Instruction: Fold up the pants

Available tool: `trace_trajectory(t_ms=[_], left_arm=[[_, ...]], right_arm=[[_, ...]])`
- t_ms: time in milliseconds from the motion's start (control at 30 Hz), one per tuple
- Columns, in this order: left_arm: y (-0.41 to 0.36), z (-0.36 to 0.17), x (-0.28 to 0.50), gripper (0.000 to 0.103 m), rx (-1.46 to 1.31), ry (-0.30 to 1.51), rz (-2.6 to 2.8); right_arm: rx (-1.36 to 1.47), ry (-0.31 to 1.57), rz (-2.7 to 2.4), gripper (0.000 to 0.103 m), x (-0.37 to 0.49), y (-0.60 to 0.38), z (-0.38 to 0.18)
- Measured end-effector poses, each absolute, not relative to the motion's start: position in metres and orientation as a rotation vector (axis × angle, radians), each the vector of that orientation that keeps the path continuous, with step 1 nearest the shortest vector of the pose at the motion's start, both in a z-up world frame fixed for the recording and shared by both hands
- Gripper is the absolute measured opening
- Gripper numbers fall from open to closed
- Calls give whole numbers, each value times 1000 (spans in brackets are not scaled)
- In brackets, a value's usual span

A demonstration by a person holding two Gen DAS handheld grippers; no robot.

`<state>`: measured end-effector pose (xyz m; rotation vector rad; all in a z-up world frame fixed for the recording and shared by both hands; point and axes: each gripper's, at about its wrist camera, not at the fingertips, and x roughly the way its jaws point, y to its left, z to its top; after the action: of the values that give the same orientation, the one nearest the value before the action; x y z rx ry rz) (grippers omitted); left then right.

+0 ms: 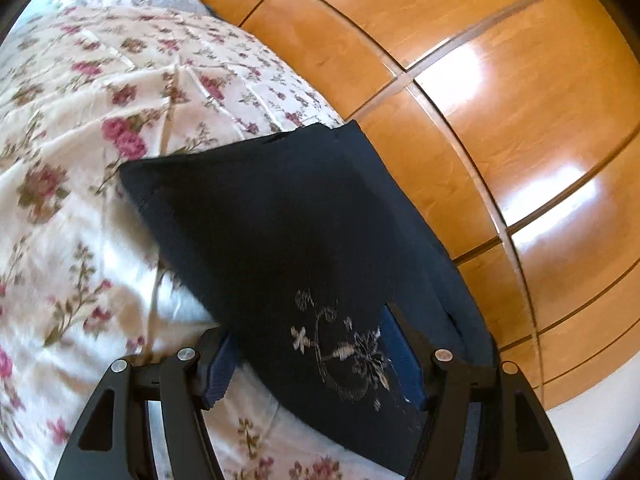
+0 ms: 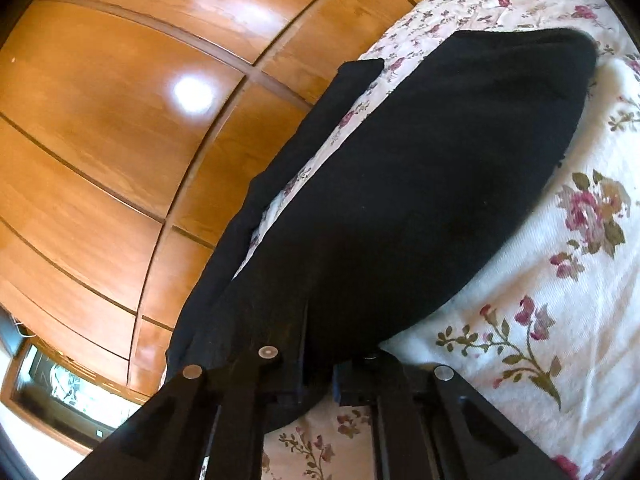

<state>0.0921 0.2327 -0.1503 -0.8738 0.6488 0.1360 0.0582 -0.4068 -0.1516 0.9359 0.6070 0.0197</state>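
Observation:
Dark navy pants with pale floral embroidery lie on a flower-print bedspread at the bed's edge. My left gripper has its blue-padded fingers wide apart, and the embroidered end of the pants drapes between them. In the right wrist view the pants stretch away across the bedspread, with one strip hanging along the bed's side. My right gripper is shut on the near end of the pants, with cloth bunched between its black fingers.
A glossy orange wooden wardrobe with panel grooves stands close beside the bed; it also shows in the right wrist view. A framed dark panel sits low at the left.

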Motion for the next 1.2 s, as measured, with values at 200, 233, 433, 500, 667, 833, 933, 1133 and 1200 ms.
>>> trace_trajectory(t_ms=[200, 233, 433, 500, 667, 833, 933, 1133, 1200], left_arm=[[222, -152, 95, 68, -770, 604, 164], [221, -152, 96, 68, -757, 602, 165], [223, -151, 106, 52, -711, 664, 163], [224, -154, 103, 28, -698, 669, 220], [239, -160, 93, 9, -795, 664, 219], [238, -149, 79, 7, -781, 646, 199], [241, -135, 67, 7, -810, 593, 159], [245, -118, 43, 6, -803, 544, 124], [250, -118, 32, 6, -825, 534, 126]], right_arm=[[883, 595, 3, 7, 59, -403, -150], [879, 593, 2, 7, 59, -403, -151], [855, 583, -5, 7, 60, -400, -150], [847, 580, -8, 7, 61, -399, -150], [837, 576, -8, 6, 61, -399, -149], [821, 592, -27, 6, 63, -397, -146], [823, 566, -27, 7, 59, -401, -135], [738, 573, -13, 7, 53, -398, -112], [704, 568, -8, 7, 47, -395, -105]])
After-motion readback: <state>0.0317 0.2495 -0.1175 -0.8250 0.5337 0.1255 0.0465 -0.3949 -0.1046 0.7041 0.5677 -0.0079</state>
